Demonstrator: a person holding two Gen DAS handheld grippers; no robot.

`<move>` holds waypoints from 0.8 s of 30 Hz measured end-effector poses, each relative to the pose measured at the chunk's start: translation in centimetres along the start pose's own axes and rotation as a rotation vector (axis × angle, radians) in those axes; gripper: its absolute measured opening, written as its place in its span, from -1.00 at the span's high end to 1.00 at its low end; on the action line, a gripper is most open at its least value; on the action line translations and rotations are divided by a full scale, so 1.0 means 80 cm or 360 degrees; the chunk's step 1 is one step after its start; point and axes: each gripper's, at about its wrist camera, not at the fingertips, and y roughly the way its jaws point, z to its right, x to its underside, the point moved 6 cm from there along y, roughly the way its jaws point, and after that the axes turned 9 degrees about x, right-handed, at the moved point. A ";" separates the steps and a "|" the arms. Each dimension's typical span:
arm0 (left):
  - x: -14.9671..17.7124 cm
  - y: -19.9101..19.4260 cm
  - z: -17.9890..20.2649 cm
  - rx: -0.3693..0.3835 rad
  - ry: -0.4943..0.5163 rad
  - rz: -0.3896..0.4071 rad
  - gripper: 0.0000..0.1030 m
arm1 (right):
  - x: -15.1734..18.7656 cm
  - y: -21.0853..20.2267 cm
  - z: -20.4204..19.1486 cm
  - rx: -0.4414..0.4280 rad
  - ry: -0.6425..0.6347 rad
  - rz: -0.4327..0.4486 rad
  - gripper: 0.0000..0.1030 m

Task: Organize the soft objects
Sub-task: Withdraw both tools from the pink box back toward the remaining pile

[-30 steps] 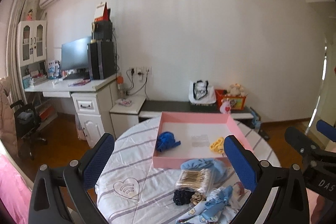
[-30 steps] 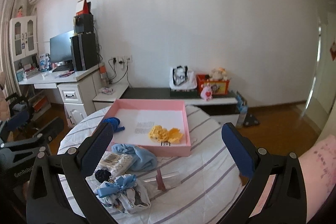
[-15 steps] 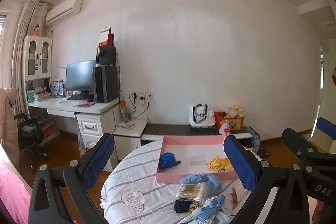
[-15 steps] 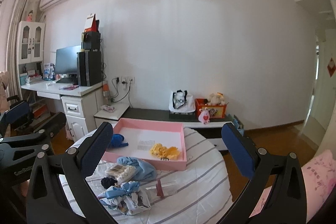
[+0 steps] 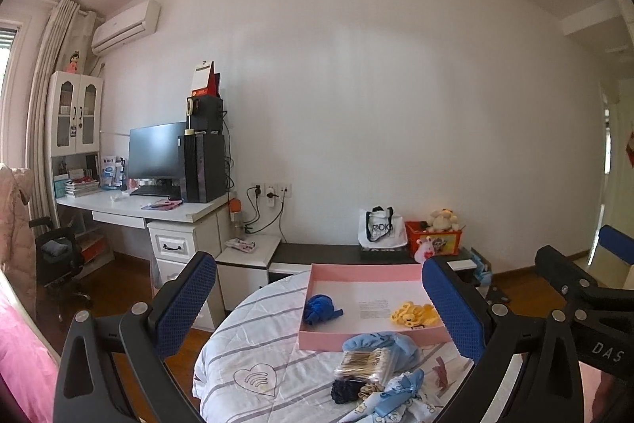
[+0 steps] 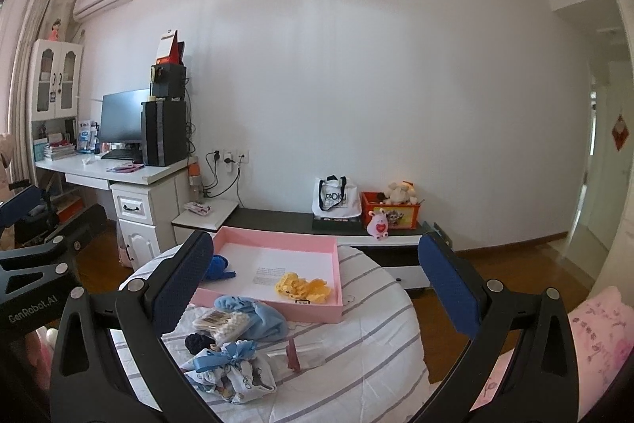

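Currently both the left claw (image 5: 317, 298) and right claw (image 6: 315, 274) are released and raised; descend toward the light blue cloth (image 6: 259, 316) at the pink tray's (image 6: 273, 310) near wall, gripping bunched fabric only.

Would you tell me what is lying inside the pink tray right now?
Inside the pink tray lie a dark blue soft item and a yellow one; the right gripper's finger covers the tray's near-left corner.

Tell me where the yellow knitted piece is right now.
The yellow knitted piece lies inside the pink tray, near its front right corner in the right wrist view, apart from the blue knitted piece.
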 end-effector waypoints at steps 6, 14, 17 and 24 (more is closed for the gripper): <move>0.001 0.004 0.000 -0.0008 -0.0004 -0.0019 -1.00 | 0.005 0.006 0.000 0.0008 0.0002 -0.0031 -1.00; 0.004 0.015 -0.001 -0.0006 -0.0003 -0.0066 -1.00 | 0.013 0.016 0.000 0.0024 -0.0002 -0.0073 -1.00; 0.006 0.020 -0.002 -0.0008 -0.0005 -0.0093 -1.00 | 0.018 0.022 0.001 0.0035 -0.0003 -0.0101 -1.00; 0.014 0.034 -0.005 0.0001 -0.0005 -0.0185 -1.00 | 0.038 0.046 0.006 0.0051 -0.0006 -0.0207 -1.00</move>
